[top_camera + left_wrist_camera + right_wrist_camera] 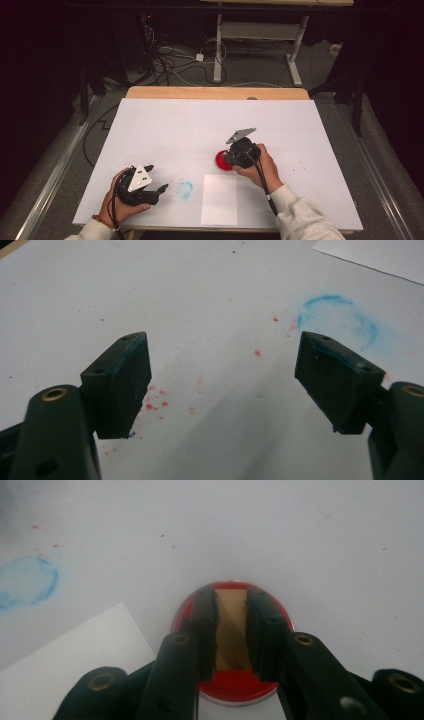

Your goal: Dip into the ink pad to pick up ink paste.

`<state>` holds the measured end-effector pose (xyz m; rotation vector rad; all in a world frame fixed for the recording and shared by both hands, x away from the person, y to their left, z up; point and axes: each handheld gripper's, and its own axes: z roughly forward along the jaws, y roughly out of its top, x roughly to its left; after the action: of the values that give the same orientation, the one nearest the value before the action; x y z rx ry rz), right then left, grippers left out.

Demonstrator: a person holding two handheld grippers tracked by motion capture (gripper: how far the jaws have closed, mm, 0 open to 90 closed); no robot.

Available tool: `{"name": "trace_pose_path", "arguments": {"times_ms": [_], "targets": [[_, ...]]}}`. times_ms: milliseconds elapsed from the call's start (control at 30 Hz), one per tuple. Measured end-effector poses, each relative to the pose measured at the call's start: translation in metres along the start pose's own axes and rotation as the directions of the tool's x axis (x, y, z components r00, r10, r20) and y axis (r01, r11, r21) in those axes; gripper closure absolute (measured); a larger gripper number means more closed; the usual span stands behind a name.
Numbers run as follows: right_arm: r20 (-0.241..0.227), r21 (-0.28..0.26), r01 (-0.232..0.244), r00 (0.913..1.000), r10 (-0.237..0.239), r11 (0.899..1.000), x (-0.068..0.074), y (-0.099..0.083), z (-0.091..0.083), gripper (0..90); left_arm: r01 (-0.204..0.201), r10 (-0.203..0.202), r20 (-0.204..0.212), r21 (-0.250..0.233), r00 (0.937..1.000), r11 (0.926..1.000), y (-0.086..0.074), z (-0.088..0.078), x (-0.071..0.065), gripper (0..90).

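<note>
R gripper is clamped on a tan block over the red dish, mid worktop, just above the white sheet. L gripper hovers w/ jaws wide near a blue smudge and red specks.

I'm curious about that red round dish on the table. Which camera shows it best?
The right gripper view: the red dish sits close up beneath the right gripper, which grips a brown block. The high view has it small, half hidden by that gripper. The left gripper view faces a blue smudge instead.
</note>
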<state>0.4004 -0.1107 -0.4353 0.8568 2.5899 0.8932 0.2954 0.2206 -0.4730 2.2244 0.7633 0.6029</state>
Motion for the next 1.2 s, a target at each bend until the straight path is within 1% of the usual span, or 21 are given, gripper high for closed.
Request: {"name": "trace_pose_path", "arguments": {"times_ms": [233, 367, 433, 600, 633, 667, 700, 733, 767, 867, 900, 1000, 1167, 1200], "targets": [[-0.003, 0.032, -0.008, 1.0, 0.008, 0.999, 0.0, -0.005, 0.012, 76.1, -0.004, 0.004, 0.001, 0.003, 1.0, 1.0, 0.0, 0.001, -0.001, 22.2], [-0.004, 0.03, -0.009, 0.9999, 0.009, 1.0, -0.001, -0.006, 0.012, 76.1, -0.004, 0.004, 0.002, 0.007, 1.0, 1.0, 0.0, 0.001, -0.001, 22.3], [-0.001, 0.027, 0.002, 1.0, -0.002, 1.0, 0.0, -0.006, 0.013, 76.2, -0.005, 0.005, 0.004, 0.008, 1.0, 1.0, 0.0, 0.001, -0.001, 22.2], [-0.005, 0.025, -0.007, 1.0, 0.007, 1.0, 0.0, -0.007, 0.014, 76.2, -0.007, 0.007, 0.006, 0.011, 1.0, 0.9999, 0.0, 0.002, -0.002, 22.3], [-0.002, 0.024, -0.004, 1.0, 0.004, 1.0, 0.0, -0.007, 0.014, 76.2, -0.018, 0.018, 0.002, 0.007, 0.9998, 0.9998, 0.001, 0.002, -0.001, 22.3], [0.003, 0.025, 0.002, 1.0, -0.002, 1.0, 0.001, -0.007, 0.014, 76.2, -0.021, 0.021, 0.0, 0.009, 0.9998, 0.9997, 0.001, 0.002, -0.001, 22.3], [0.005, 0.024, 0.014, 0.9999, -0.014, 1.0, 0.001, -0.007, 0.014, 76.2, -0.022, 0.022, -0.001, 0.01, 0.9998, 0.9997, 0.001, 0.002, -0.001, 22.3], [0.01, 0.025, 0.021, 0.9997, -0.021, 0.999, 0.002, -0.007, 0.014, 76.2, -0.012, 0.012, 0.004, 0.016, 0.9999, 0.9998, 0.001, 0.002, -0.002, 22.2], [0.015, 0.031, 0.018, 0.9997, -0.019, 0.999, 0.003, -0.007, 0.014, 76.2, -0.02, 0.02, 0.001, 0.012, 0.9998, 0.9997, 0.001, 0.002, -0.001, 22.3], [0.023, 0.032, 0.025, 0.9994, -0.026, 0.999, 0.005, -0.006, 0.014, 76.2, -0.023, 0.023, 0.001, 0.013, 0.9997, 0.9997, 0.001, 0.003, -0.002, 22.3], [0.028, 0.033, 0.034, 0.999, -0.035, 0.999, 0.006, -0.006, 0.014, 76.1, -0.013, 0.013, 0.008, 0.019, 0.9999, 0.9997, 0.001, 0.003, -0.002, 22.3], [0.049, 0.038, 0.055, 0.9972, -0.057, 0.998, 0.009, -0.006, 0.014, 76.2, -0.014, 0.014, 0.009, 0.022, 0.9999, 0.9997, 0.001, 0.003, -0.002, 22.3], [0.021, 0.03, 0.029, 0.9993, -0.03, 0.999, 0.004, -0.007, 0.014, 76.2, -0.014, 0.014, 0.009, 0.021, 0.9999, 0.9997, 0.001, 0.003, -0.002, 22.3], [0.022, 0.028, 0.036, 0.9991, -0.037, 0.999, 0.004, -0.007, 0.014, 76.1, -0.014, 0.014, 0.009, 0.021, 0.9999, 0.9997, 0.001, 0.003, -0.002, 22.3]]}}
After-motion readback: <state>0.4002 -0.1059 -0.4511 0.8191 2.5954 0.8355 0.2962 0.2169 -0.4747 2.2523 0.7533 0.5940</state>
